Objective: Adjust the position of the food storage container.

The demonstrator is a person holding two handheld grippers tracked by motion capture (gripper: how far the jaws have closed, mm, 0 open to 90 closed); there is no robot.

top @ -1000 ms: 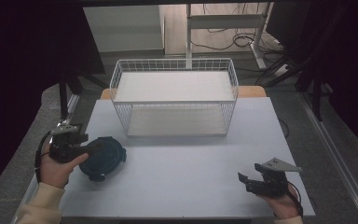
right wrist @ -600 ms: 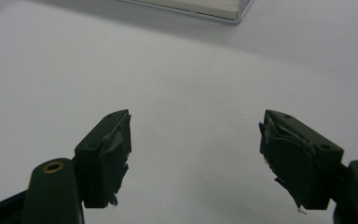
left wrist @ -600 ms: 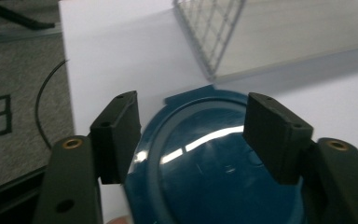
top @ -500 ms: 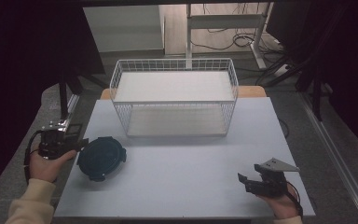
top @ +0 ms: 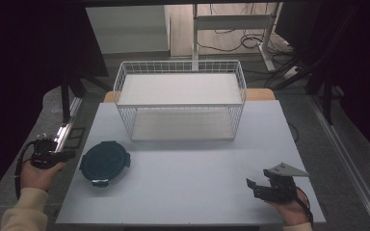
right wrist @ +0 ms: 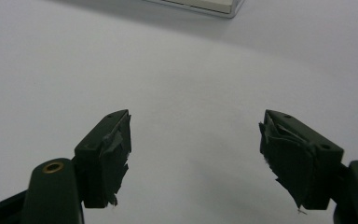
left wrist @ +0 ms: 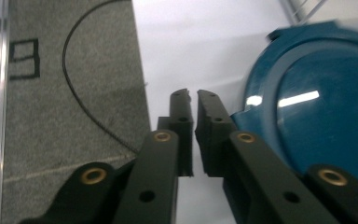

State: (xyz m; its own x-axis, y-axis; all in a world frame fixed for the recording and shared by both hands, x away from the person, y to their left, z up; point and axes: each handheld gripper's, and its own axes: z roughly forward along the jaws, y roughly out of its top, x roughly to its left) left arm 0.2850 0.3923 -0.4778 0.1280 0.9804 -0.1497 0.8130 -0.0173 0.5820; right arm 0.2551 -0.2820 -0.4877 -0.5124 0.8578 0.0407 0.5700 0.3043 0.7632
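Pulled back off the left edge of the pale grey table (top: 183, 192) since a second ago: the left gripper (top: 65, 155), then right over the round dark-teal plastic container lid with clip tabs (top: 105, 162), now held out above the grey floor, near the lid but apart from it. Left behind flat near the table's left edge, in front of the white wire basket (top: 180, 103) — lid unmoved across the three moments. Reads as a release or an abandoned approach, so probably a fresh reach needed before the lid goes anywhere.

From the left gripper view: jaws almost together, only a thin slit between them, nothing clamped; lid (left wrist: 317, 107) just to their right, glossy with light streaks, and a black cable (left wrist: 81, 88) looping over the floor — detail lost from above. From the right gripper view: right gripper (right wrist: 193, 154) with jaws wide apart, frayed black tape on the pads, bare tabletop beneath. From the high view alone: right gripper (top: 256, 186) resting at the near right, well apart from lid and basket.
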